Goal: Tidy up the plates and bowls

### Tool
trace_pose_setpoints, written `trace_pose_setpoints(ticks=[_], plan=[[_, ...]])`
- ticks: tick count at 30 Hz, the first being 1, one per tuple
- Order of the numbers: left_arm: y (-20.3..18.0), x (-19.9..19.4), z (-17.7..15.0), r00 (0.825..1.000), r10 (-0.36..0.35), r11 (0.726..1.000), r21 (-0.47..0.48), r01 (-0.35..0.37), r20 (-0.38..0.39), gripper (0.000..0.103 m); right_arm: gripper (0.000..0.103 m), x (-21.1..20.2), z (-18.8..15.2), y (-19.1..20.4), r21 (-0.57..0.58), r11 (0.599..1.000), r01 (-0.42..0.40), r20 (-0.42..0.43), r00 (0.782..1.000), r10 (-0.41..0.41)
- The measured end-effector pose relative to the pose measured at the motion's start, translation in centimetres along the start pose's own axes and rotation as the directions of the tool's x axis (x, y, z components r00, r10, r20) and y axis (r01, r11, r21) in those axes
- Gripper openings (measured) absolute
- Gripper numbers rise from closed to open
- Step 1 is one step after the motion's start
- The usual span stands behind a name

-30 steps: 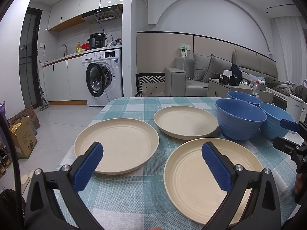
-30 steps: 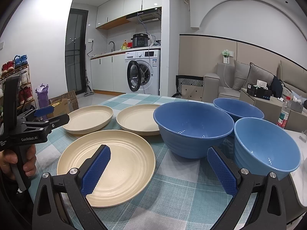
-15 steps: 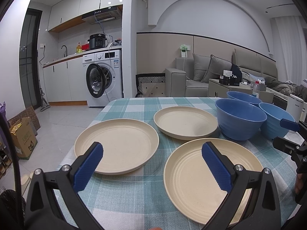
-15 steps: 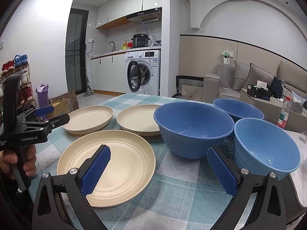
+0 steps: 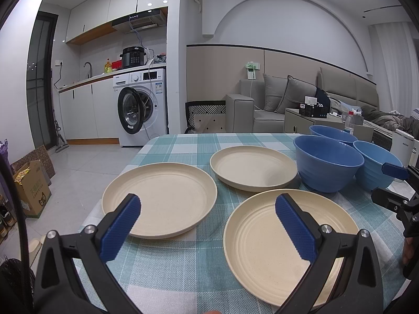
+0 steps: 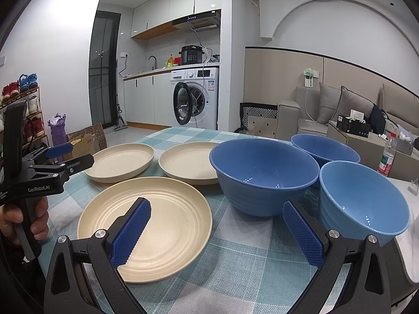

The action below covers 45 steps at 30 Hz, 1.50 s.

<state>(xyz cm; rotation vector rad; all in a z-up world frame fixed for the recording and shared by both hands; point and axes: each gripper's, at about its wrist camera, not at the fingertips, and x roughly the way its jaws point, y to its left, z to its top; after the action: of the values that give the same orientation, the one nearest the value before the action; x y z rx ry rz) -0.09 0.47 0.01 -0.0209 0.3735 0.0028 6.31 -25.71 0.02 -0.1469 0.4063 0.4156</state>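
Three cream plates lie on the checked tablecloth: a near ridged plate (image 5: pixel 275 240) (image 6: pixel 157 222), a left plate (image 5: pixel 162 196) (image 6: pixel 120 161) and a far plate (image 5: pixel 251 167) (image 6: pixel 188 163). Three blue bowls stand to their right: a big bowl (image 5: pixel 327 162) (image 6: pixel 264 172), a far bowl (image 5: pixel 332 133) (image 6: pixel 324 149) and a right bowl (image 5: pixel 374 162) (image 6: pixel 364 201). My left gripper (image 5: pixel 207 222) is open and empty, above the near edges of the left and ridged plates. My right gripper (image 6: pixel 217 227) is open and empty, between the ridged plate and the right bowl.
The table (image 5: pixel 183 141) has its left edge beside the left plate and its right edge by the right bowl. A cardboard box (image 5: pixel 31 191) sits on the floor at left. A sofa (image 5: pixel 275 110) and a washing machine (image 5: pixel 141 104) stand behind.
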Motion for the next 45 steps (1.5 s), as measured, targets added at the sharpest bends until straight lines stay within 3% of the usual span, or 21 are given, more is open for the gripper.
trace_pose_setpoints(ticks=[26,39,45], plan=[[0.1,0.4,-0.1,0.999,-0.023,0.999,-0.031,0.022,-0.032,0.103,0.103,0.6,-0.2,-1.2,0.047,0.999,0.01,-0.026,1.0,-0.008],[-0.6,-1.0,1.3,1.0,-0.024,1.0,0.004,0.024,-0.018,0.103,0.103,-1.6,2.3,-1.0,0.009,1.0,0.015,0.013,1.0,-0.016],[-0.2,-1.0,2.4,0.996,-0.056,0.998,-0.016,0.055,-0.072,0.103,0.103,-2.5,3.8,-0.9,-0.007,1.0,0.006,0.007,1.0,-0.006]])
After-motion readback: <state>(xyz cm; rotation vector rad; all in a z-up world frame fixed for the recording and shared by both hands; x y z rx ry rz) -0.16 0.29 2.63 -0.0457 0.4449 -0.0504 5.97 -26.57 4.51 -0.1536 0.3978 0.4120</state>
